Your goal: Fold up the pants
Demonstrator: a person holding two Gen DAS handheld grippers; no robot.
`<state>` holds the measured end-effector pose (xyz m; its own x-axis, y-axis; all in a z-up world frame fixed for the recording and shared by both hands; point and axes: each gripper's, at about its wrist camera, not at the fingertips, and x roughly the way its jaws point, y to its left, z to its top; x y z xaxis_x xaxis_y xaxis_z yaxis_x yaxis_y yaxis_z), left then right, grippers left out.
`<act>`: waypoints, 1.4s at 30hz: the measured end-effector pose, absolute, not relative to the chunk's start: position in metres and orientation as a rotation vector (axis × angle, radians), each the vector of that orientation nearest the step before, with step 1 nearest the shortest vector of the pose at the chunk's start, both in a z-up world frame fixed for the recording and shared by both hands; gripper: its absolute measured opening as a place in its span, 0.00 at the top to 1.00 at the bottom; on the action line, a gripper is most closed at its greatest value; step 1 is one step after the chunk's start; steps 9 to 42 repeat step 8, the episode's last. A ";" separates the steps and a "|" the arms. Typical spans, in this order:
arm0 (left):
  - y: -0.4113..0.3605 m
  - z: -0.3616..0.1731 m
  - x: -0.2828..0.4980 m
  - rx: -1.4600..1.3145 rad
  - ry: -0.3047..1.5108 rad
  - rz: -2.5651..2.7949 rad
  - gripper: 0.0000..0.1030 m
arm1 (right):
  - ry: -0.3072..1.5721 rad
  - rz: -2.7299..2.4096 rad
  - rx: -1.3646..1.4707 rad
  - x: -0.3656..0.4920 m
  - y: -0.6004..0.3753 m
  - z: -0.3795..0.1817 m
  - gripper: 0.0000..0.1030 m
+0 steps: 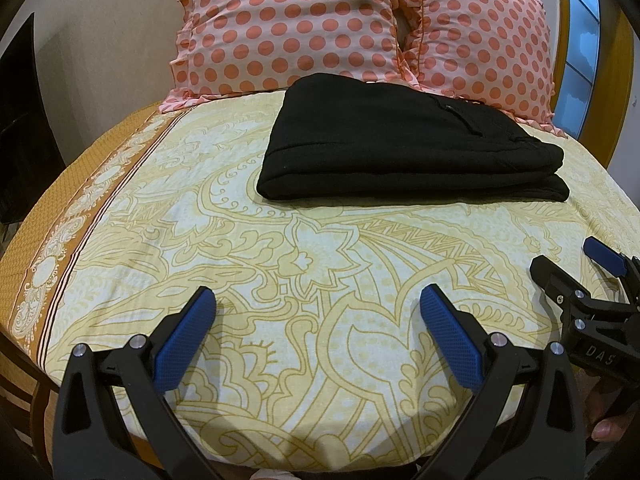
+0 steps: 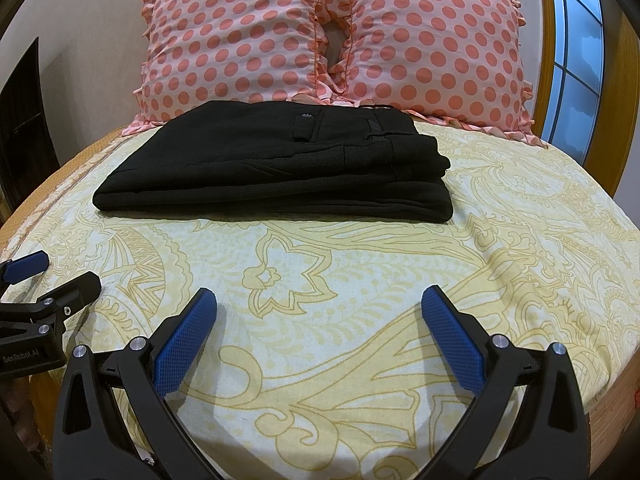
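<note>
Black pants lie folded into a thick rectangle on the yellow patterned bed sheet, just in front of the pillows. They also show in the right wrist view, with a pocket button on top. My left gripper is open and empty, held over the sheet well short of the pants. My right gripper is open and empty too, equally far back. Each gripper shows at the edge of the other's view: the right one and the left one.
Two pink pillows with orange dots lean against the headboard behind the pants. A wooden bed frame and a window are at the right. The sheet's brown border runs along the left bed edge.
</note>
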<state>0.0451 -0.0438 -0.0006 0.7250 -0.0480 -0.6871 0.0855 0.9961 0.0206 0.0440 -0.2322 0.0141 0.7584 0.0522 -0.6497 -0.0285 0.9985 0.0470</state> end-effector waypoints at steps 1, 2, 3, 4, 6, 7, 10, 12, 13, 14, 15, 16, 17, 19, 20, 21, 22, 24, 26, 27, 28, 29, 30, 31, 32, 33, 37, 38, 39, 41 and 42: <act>-0.044 -0.001 0.046 0.052 0.756 -0.074 0.02 | 0.708 0.044 0.035 0.044 -0.232 0.014 0.01; -0.044 0.000 0.046 0.053 0.758 -0.078 0.02 | 0.708 0.044 0.035 0.044 -0.232 0.014 0.01; -0.043 0.000 0.046 0.053 0.760 -0.079 0.02 | 0.708 0.044 0.035 0.044 -0.233 0.014 0.01; -0.043 0.000 0.047 0.053 0.761 -0.081 0.02 | 0.709 0.044 0.035 0.044 -0.232 0.014 0.01; -0.042 0.000 0.046 0.052 0.761 -0.081 0.02 | 0.708 0.044 0.035 0.044 -0.233 0.014 0.01; -0.042 0.000 0.046 0.052 0.762 -0.081 0.02 | 0.708 0.044 0.035 0.044 -0.232 0.014 0.01; -0.042 0.000 0.046 0.052 0.762 -0.081 0.02 | 0.709 0.044 0.035 0.044 -0.232 0.014 0.01; -0.042 0.000 0.046 0.052 0.762 -0.081 0.02 | 0.709 0.044 0.035 0.044 -0.232 0.014 0.01; -0.042 0.000 0.046 0.052 0.762 -0.081 0.02 | 0.709 0.044 0.035 0.044 -0.232 0.014 0.01; -0.042 0.000 0.046 0.052 0.762 -0.081 0.02 | 0.709 0.044 0.035 0.044 -0.232 0.014 0.01; -0.042 0.000 0.046 0.052 0.762 -0.081 0.02 | 0.709 0.044 0.035 0.044 -0.232 0.014 0.01; -0.042 0.000 0.046 0.052 0.762 -0.081 0.02 | 0.709 0.044 0.035 0.044 -0.232 0.014 0.01; -0.042 0.000 0.046 0.052 0.762 -0.081 0.02 | 0.709 0.044 0.035 0.044 -0.232 0.014 0.01; -0.042 0.000 0.046 0.052 0.762 -0.081 0.02 | 0.709 0.044 0.035 0.044 -0.232 0.014 0.01; -0.042 0.000 0.046 0.052 0.762 -0.081 0.02 | 0.709 0.044 0.035 0.044 -0.232 0.014 0.01; -0.042 0.000 0.046 0.052 0.762 -0.081 0.02 | 0.709 0.044 0.035 0.044 -0.232 0.014 0.01; -0.042 0.000 0.046 0.052 0.762 -0.081 0.02 | 0.709 0.044 0.035 0.044 -0.232 0.014 0.01; -0.042 0.000 0.046 0.052 0.762 -0.081 0.02 | 0.709 0.044 0.035 0.044 -0.232 0.014 0.01; -0.042 0.000 0.046 0.052 0.762 -0.081 0.02 | 0.709 0.044 0.035 0.044 -0.232 0.014 0.01; -0.042 0.000 0.046 0.052 0.762 -0.081 0.02 | 0.709 0.044 0.035 0.044 -0.232 0.014 0.01; -0.042 0.000 0.046 0.052 0.762 -0.081 0.02 | 0.709 0.044 0.035 0.044 -0.232 0.014 0.01; -0.042 0.000 0.046 0.052 0.762 -0.081 0.02 | 0.709 0.044 0.035 0.044 -0.232 0.014 0.01; -0.042 0.000 0.046 0.052 0.762 -0.081 0.02 | 0.709 0.044 0.035 0.044 -0.232 0.014 0.01; -0.042 0.000 0.046 0.052 0.762 -0.081 0.02 | 0.709 0.044 0.035 0.044 -0.232 0.014 0.01; -0.042 0.000 0.046 0.052 0.762 -0.081 0.02 | 0.709 0.044 0.035 0.044 -0.232 0.014 0.01; -0.042 0.000 0.046 0.052 0.762 -0.081 0.02 | 0.709 0.044 0.035 0.044 -0.232 0.014 0.01; -0.042 0.000 0.046 0.052 0.762 -0.081 0.02 | 0.709 0.044 0.035 0.044 -0.232 0.014 0.01; -0.042 0.000 0.046 0.052 0.762 -0.081 0.02 | 0.709 0.044 0.035 0.044 -0.232 0.014 0.01; -0.042 0.000 0.046 0.052 0.762 -0.081 0.02 | 0.709 0.044 0.035 0.044 -0.232 0.014 0.01; -0.042 0.000 0.046 0.052 0.762 -0.081 0.02 | 0.709 0.044 0.035 0.044 -0.232 0.014 0.01; -0.042 0.000 0.046 0.052 0.762 -0.081 0.02 | 0.709 0.044 0.035 0.044 -0.232 0.014 0.01</act>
